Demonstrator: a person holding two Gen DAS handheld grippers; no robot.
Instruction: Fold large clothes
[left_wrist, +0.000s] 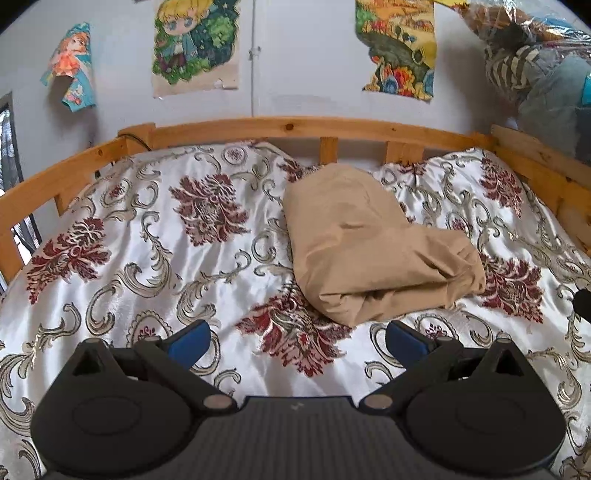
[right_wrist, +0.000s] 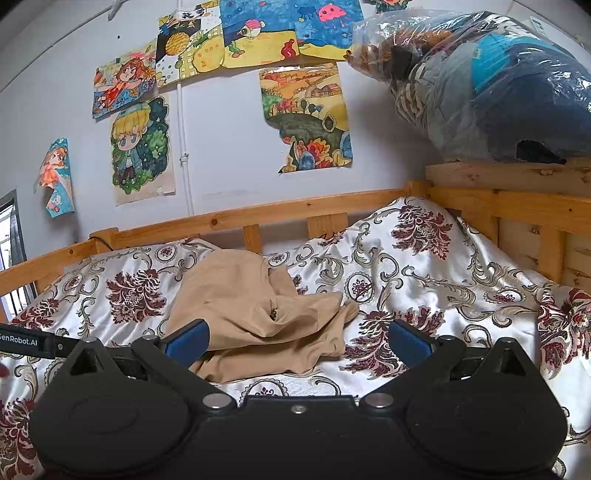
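Note:
A tan garment (left_wrist: 373, 243) lies bunched and partly folded on the patterned bedspread (left_wrist: 155, 258), right of the bed's middle. My left gripper (left_wrist: 297, 341) is open and empty, hovering over the bedspread just short of the garment's near edge. In the right wrist view the same garment (right_wrist: 258, 314) lies crumpled just ahead. My right gripper (right_wrist: 297, 339) is open and empty, its blue left fingertip (right_wrist: 188, 341) in front of the garment's near left edge. Part of the left gripper (right_wrist: 26, 341) shows at the left edge of that view.
A wooden bed rail (left_wrist: 295, 127) runs around the far and side edges of the bed. A clear plastic bag of clothes (right_wrist: 491, 81) sits on a wooden shelf (right_wrist: 509, 177) at the right. Drawings hang on the wall (right_wrist: 221, 147) behind.

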